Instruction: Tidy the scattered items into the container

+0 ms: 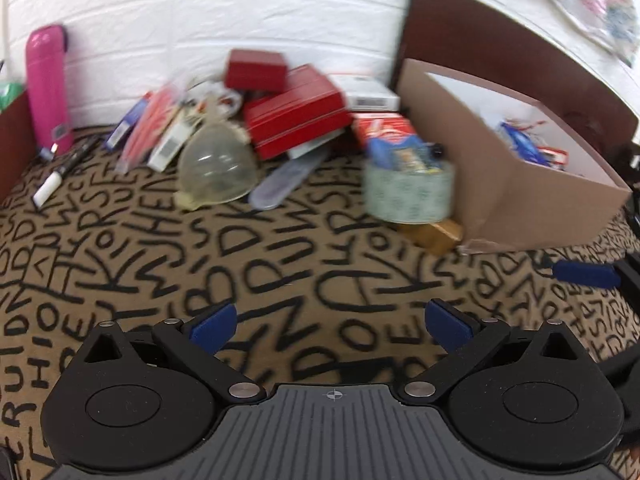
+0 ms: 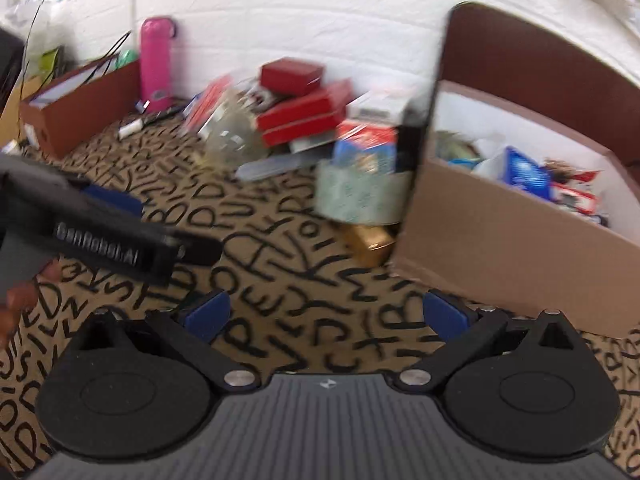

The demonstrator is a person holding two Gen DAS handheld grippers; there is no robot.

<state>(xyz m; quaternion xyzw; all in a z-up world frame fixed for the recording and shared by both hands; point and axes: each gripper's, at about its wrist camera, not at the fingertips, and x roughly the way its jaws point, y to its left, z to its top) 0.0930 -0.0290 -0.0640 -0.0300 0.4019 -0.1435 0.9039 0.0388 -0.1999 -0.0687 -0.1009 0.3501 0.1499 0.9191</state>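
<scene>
A brown cardboard box (image 1: 516, 184) (image 2: 500, 248) stands at the right with several packets inside. To its left lies a scattered pile: red boxes (image 1: 296, 116) (image 2: 304, 118), a clear dome lid (image 1: 218, 166), a pale green patterned tin (image 1: 408, 192) (image 2: 360, 196) with small items in it, a gold object (image 1: 434, 234) (image 2: 368, 242), and a white marker (image 1: 50, 188). My left gripper (image 1: 330, 324) is open above the cloth, holding nothing. My right gripper (image 2: 326, 316) is open too, near the box's front corner. Both views are blurred.
A pink bottle (image 1: 48, 88) (image 2: 156, 64) stands by the white wall. A dark red box (image 2: 80, 108) sits at the far left. A tan cloth with black letters (image 1: 280, 272) covers the surface. The left gripper's body and a hand (image 2: 24, 296) show at the left.
</scene>
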